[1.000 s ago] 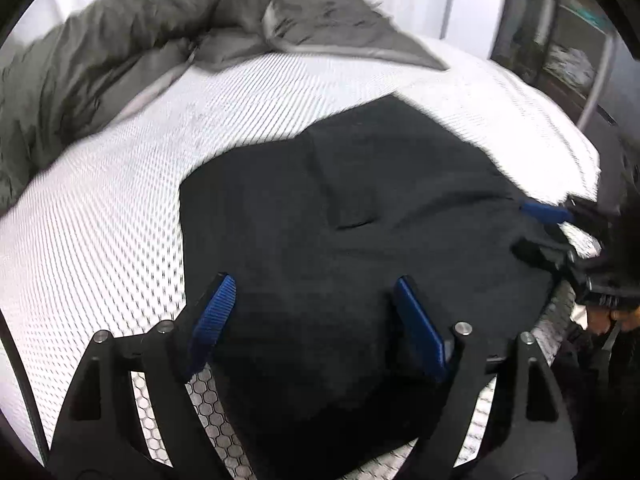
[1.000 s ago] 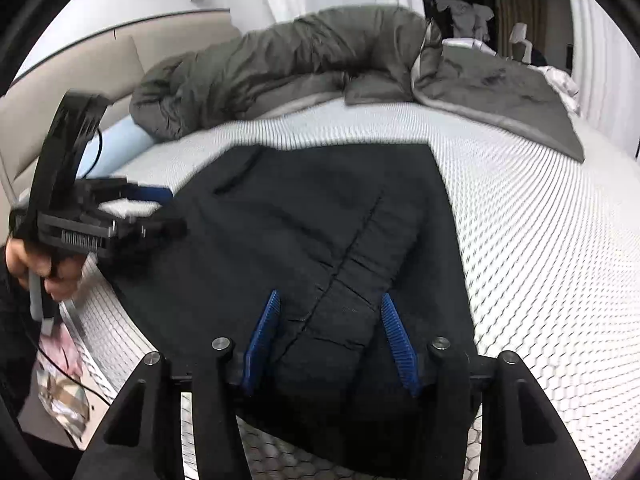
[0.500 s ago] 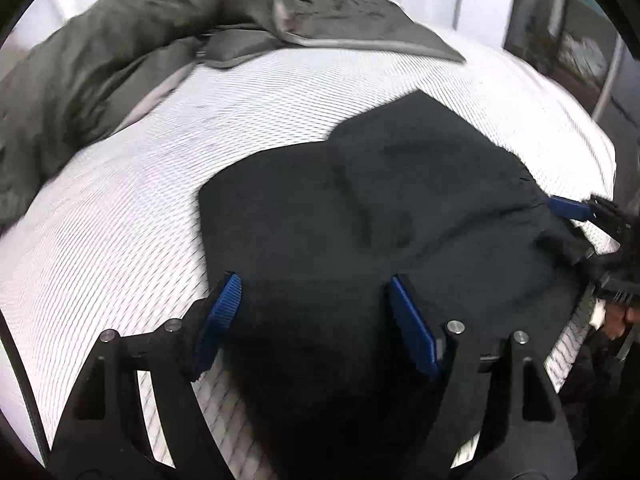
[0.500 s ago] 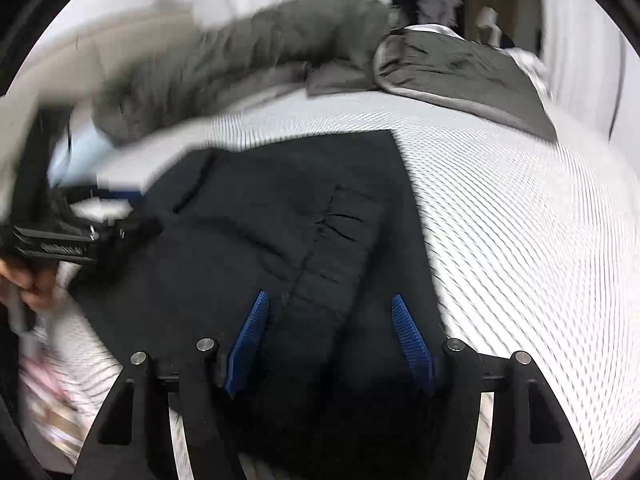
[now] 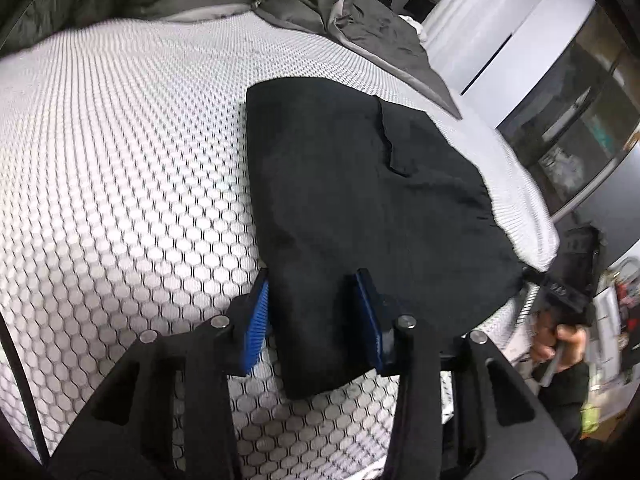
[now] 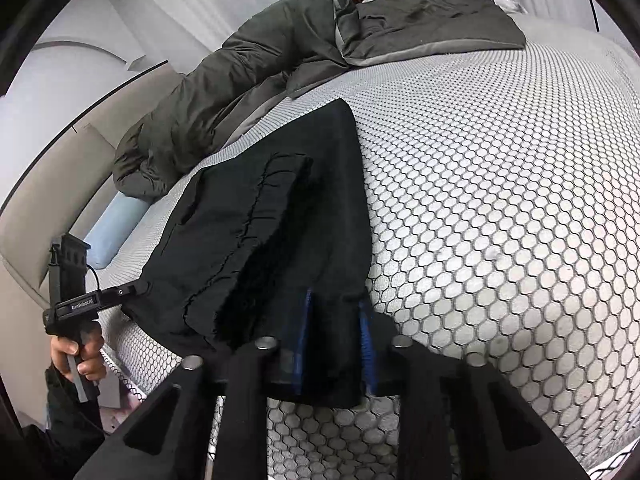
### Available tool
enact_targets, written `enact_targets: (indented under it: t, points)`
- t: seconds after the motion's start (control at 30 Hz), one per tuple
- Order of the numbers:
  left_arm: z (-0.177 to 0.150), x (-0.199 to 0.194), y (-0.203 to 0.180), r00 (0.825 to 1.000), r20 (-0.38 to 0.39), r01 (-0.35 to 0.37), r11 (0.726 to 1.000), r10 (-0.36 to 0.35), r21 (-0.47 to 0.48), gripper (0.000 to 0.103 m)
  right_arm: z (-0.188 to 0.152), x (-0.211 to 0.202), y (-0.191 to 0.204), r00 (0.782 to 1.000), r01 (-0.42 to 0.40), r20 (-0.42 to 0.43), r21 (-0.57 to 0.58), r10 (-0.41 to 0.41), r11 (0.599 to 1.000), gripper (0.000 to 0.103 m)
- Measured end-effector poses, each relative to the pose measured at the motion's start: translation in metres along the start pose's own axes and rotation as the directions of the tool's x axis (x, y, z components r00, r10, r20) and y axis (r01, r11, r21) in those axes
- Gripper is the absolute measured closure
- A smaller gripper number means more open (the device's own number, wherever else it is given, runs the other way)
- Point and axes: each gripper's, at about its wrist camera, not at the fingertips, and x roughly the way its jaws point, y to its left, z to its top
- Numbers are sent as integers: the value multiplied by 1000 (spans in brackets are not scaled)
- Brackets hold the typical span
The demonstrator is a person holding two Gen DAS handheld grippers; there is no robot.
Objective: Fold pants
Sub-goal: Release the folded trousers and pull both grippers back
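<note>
Where both stood apart — left gripper (image 5: 316, 316), right gripper (image 6: 336, 344) — now clamped on pants (image 5: 360, 184).

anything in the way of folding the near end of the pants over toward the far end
Nothing visible. Both tools have just been closing on the near edge of the black pants, left tool, right tool. Bare mattress surrounds them; the grey duvet lies well beyond.

The only readable text is "GenRobot.AI", printed in white on the left gripper's (image 6: 138, 289) black body.
</note>
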Motion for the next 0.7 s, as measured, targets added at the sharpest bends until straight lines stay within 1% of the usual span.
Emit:
enact_targets:
  t: [0.03, 0.1, 0.2, 0.27, 0.3, 0.33, 0.37, 0.4, 0.43, 0.47, 0.5, 0.53, 0.57, 0.6, 0.63, 0.67, 0.7]
  points:
    - [2, 0, -1, 1000, 5, -20, 1000, 20, 13, 67, 1, 3, 2, 1000, 4, 4, -1, -4, 1000, 90]
    - [10, 4, -1, 999, 6, -52, 998, 51, 24, 67, 6, 9, 9, 1000, 22, 6, -10, -22, 1000, 92]
    - [31, 13, 6, 996, -2, -94, 995, 94, 16, 68, 16, 20, 23, 997, 81, 6, -46, -81, 996, 92]
    - [42, 17, 6, 993, -2, -116, 993, 116, 3, 68, 21, 27, 29, 991, 137, 15, -90, -136, 986, 92]
    - [47, 18, 6, 992, -4, -128, 992, 128, -2, 67, 22, 29, 32, 986, 165, 17, -111, -164, 980, 89]
    - [46, 14, 2, 990, 4, -142, 990, 142, 2, 67, 22, 27, 35, 982, 187, 16, -129, -187, 974, 86]
    - [42, 7, -2, 988, 22, -156, 988, 156, 20, 64, 19, 23, 36, 978, 207, 23, -151, -206, 967, 82]
    - [38, 4, -13, 984, 47, -176, 983, 174, 45, 59, 15, 18, 39, 975, 222, 36, -174, -219, 959, 65]
    - [30, -5, -18, 980, 67, -192, 979, 188, 65, 46, 11, 10, 44, 971, 239, 58, -201, -232, 950, 46]
    - [21, -15, -25, 976, 95, -203, 976, 195, 84, 31, 7, 4, 48, 971, 239, 82, -219, -226, 946, 40]
    - [13, -27, -33, 971, 132, -213, 971, 199, 104, 25, 5, -3, 50, 971, 233, 105, -234, -214, 944, 34]
    - [6, -37, -40, 966, 162, -223, 967, 202, 124, 19, 1, -11, 55, 970, 235, 131, -249, -207, 940, 31]
    - [-1, -46, -47, 959, 193, -238, 960, 208, 150, 18, -3, -19, 60, 966, 245, 151, -258, -211, 935, 27]
    - [-7, -54, -56, 950, 218, -263, 949, 223, 174, 16, -6, -24, 63, 965, 243, 162, -260, -206, 934, 19]
    - [-12, -59, -63, 942, 238, -284, 940, 237, 188, 12, -10, -31, 66, 967, 231, 170, -254, -192, 939, 17]
    - [-18, -65, -69, 933, 260, -303, 932, 248, 199, 4, -14, -36, 68, 967, 224, 177, -246, -183, 943, 17]
    - [-21, -68, -77, 926, 279, -318, 926, 256, 205, 0, -19, -42, 70, 967, 213, 191, -238, -169, 948, 15]
